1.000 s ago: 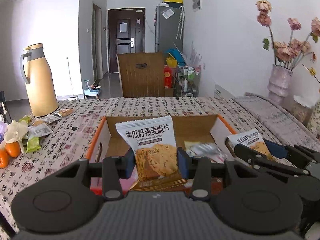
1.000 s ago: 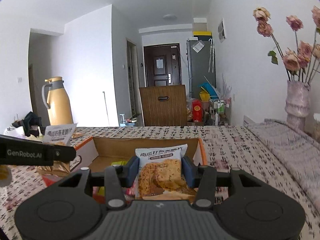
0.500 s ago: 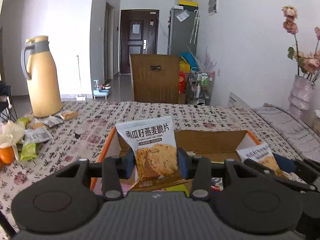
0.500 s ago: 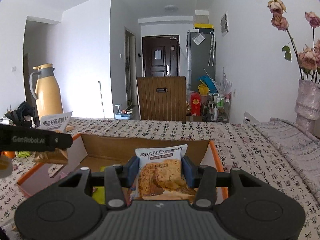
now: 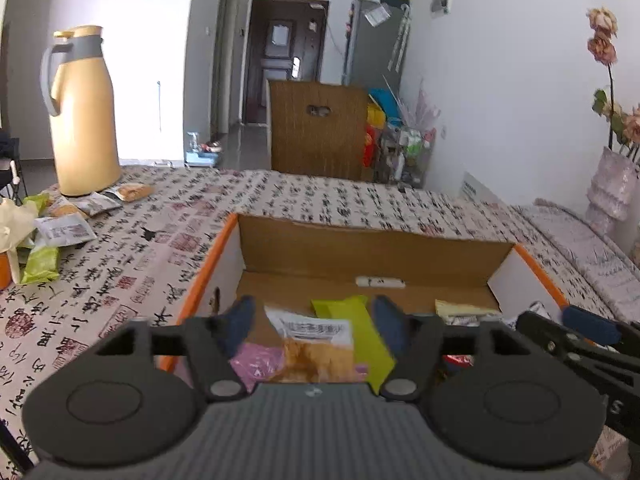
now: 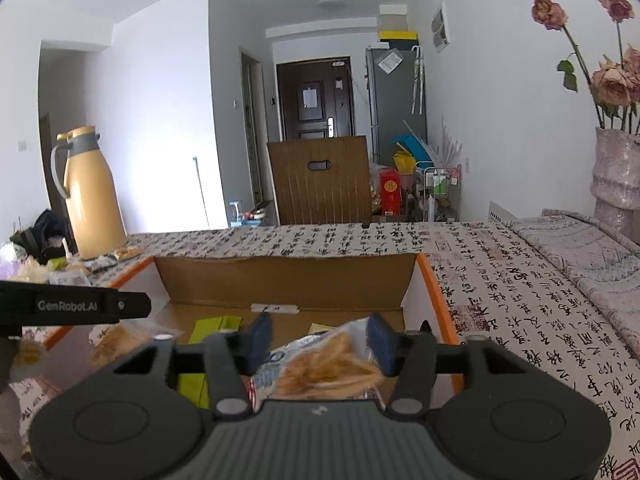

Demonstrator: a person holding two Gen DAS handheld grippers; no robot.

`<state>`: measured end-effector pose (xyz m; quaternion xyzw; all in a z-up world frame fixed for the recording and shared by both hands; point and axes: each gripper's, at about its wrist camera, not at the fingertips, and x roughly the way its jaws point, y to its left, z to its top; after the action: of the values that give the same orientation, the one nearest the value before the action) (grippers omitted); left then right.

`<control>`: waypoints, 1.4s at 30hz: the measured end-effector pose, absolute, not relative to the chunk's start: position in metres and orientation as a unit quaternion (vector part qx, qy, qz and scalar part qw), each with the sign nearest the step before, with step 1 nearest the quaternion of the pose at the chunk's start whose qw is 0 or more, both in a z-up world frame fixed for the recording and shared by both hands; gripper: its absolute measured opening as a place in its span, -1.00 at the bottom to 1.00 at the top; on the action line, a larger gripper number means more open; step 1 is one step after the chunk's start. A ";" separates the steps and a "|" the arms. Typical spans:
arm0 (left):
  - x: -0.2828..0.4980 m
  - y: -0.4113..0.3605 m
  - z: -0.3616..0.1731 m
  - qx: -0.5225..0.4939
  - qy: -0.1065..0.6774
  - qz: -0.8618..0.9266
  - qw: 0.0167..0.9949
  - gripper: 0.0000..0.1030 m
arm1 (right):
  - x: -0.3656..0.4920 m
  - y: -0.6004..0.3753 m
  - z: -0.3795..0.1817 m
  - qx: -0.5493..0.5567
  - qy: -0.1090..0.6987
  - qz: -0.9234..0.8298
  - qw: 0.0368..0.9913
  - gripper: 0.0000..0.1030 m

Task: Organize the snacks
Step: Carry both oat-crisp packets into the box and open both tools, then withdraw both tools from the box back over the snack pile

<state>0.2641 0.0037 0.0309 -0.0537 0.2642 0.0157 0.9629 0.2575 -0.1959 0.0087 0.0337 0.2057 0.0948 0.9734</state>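
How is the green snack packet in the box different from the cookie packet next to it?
The green packet is plain lime green; the cookie packet is white with a label and golden cookies showing. The green one lies partly under the cookie packet, which sits on top. Both lie inside the cardboard box.

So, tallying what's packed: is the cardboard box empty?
No. The cardboard box already holds several snack packets on its floor.
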 end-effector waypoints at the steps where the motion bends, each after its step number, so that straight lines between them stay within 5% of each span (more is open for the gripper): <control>1: 0.262 0.003 0.032 -0.055 0.258 0.020 0.964 0.69 | 0.257 -0.197 0.010 0.037 0.203 0.093 0.974 0.46; 3: 0.259 0.003 0.033 -0.057 0.246 0.028 0.967 1.00 | 0.255 -0.200 0.010 0.044 0.197 0.089 0.975 0.90; 5: 0.257 0.003 0.035 -0.059 0.238 0.036 0.969 1.00 | 0.255 -0.202 0.010 0.051 0.193 0.089 0.976 1.00; 42: 0.189 0.003 0.069 -0.033 0.219 0.038 0.974 1.00 | 0.190 -0.209 0.043 0.015 0.160 0.083 0.983 1.00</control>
<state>0.1892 0.0030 0.0693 -0.0327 0.2193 0.0382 0.9744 0.1899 -0.2093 0.0431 0.0155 0.1605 0.0830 0.9834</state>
